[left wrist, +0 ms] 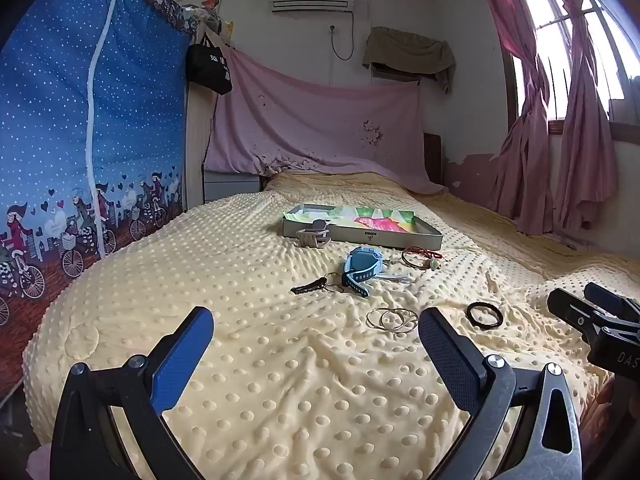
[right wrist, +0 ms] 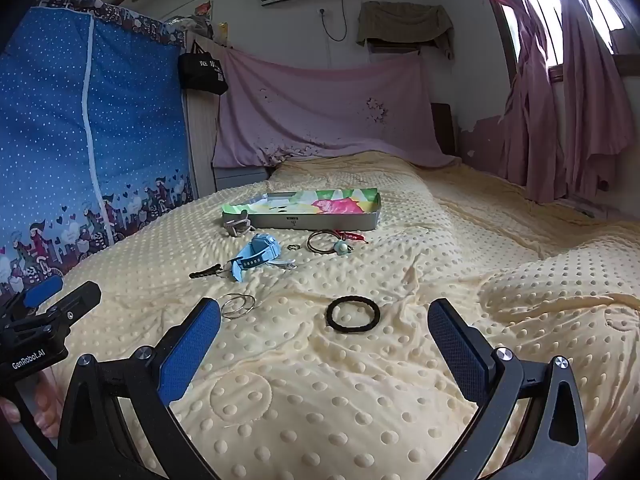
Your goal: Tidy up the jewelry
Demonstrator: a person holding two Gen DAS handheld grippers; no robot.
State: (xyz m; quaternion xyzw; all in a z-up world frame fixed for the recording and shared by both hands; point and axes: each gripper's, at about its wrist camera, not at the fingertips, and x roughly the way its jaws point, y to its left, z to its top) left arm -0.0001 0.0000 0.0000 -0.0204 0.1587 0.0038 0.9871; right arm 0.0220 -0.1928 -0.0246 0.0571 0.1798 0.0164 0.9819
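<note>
Between bangles (right wrist: 238, 305) and tin tray (right wrist: 320, 222), blue watch (right wrist: 258, 256), hair clip (right wrist: 206, 271).

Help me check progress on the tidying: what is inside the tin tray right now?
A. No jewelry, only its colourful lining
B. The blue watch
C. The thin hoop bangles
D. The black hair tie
A: the tin tray shows only its colourful lining, while watch, hair tie and bangles lie on the blanket.

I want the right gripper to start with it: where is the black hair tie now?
In the right wrist view the black hair tie lies flat on the yellow blanket, just ahead between the open fingers, right of the thin hoops.
</note>
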